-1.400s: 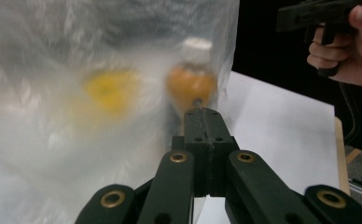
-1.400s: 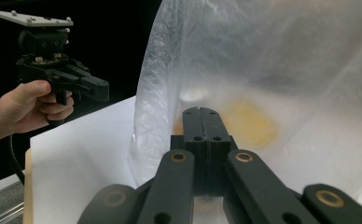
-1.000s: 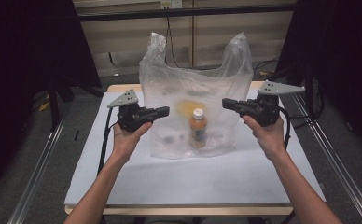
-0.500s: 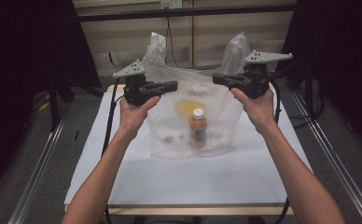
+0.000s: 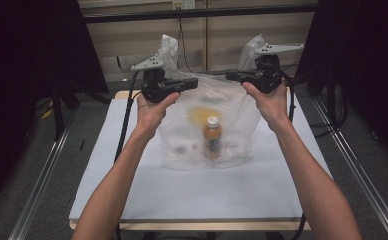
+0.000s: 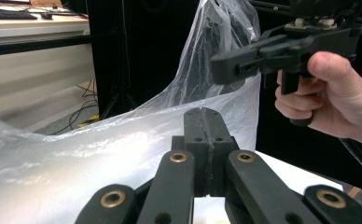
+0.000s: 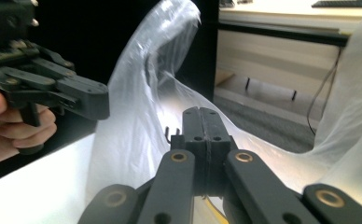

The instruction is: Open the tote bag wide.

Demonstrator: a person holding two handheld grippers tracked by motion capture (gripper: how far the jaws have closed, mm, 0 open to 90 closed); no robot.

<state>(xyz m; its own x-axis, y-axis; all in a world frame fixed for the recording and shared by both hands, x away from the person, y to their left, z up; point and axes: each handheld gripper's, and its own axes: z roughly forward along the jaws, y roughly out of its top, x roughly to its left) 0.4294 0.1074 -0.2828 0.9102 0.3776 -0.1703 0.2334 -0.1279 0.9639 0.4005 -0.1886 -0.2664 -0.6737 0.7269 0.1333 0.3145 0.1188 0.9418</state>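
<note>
This looks like a lab recording booth: a white-topped table [image 5: 132, 200] stands between black curtains [image 5: 27, 75], metal floor rails [image 5: 42, 180] flank it, cables [image 5: 182, 40] hang from a wall socket, and a desk with a keyboard [image 6: 6, 14] sits beyond.

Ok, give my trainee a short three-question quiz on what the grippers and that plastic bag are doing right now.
1. True or false: both grippers' jaws are shut.
2. Where does the orange bottle stand? A) beside the plastic bag B) inside it C) on the floor
3. Which gripper is on the bag's white-lit handle at top right of the high view?

Key:
1. True: left gripper and right gripper both show closed jaws.
2. B
3. The right gripper.
</note>
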